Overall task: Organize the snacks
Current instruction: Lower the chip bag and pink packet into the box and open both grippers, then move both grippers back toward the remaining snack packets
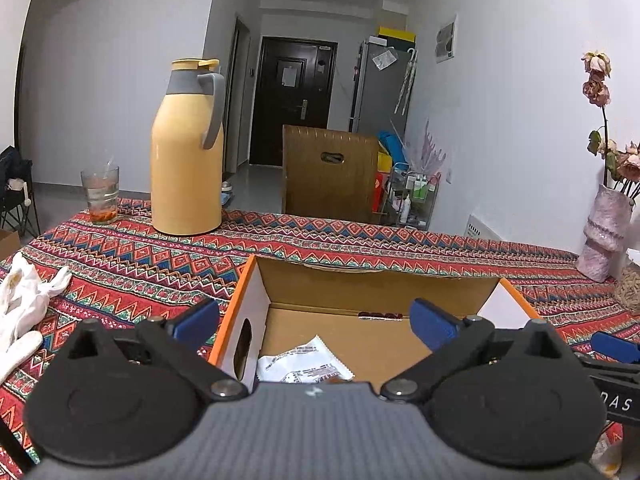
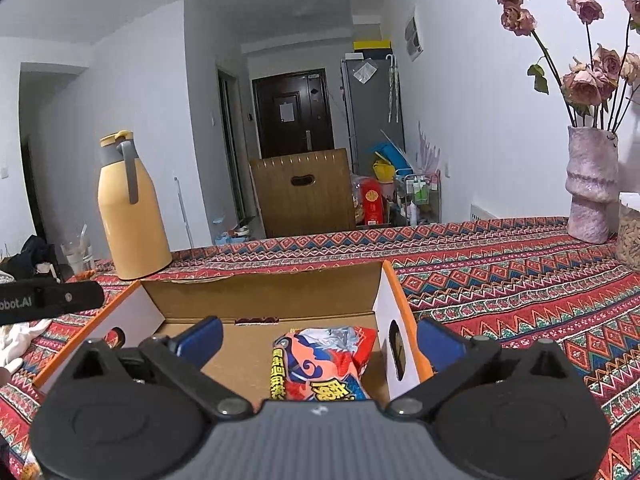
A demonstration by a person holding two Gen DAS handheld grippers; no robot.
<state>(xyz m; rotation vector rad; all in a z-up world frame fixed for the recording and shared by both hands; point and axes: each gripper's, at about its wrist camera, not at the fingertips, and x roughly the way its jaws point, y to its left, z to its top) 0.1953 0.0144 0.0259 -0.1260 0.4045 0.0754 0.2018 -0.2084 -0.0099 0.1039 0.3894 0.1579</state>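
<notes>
Sitting on the patterned red tablecloth [image 2: 500, 264], the open orange-edged cardboard box [image 2: 256, 292] is already loaded: a red printed snack bag [image 2: 320, 360] at its four o'clock, a white sachet [image 1: 304, 364] at seven. Both the left gripper [image 1: 316, 320] and the right gripper [image 2: 320, 340] are spread apart, empty; remaining snacks cannot be seen.

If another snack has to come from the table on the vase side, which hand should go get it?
Probably the right. The right gripper is open over the cardboard box end nearest the vase, with only the red snack bag lying below it. The left gripper, also open, hangs over the white packet at the far end.
</notes>
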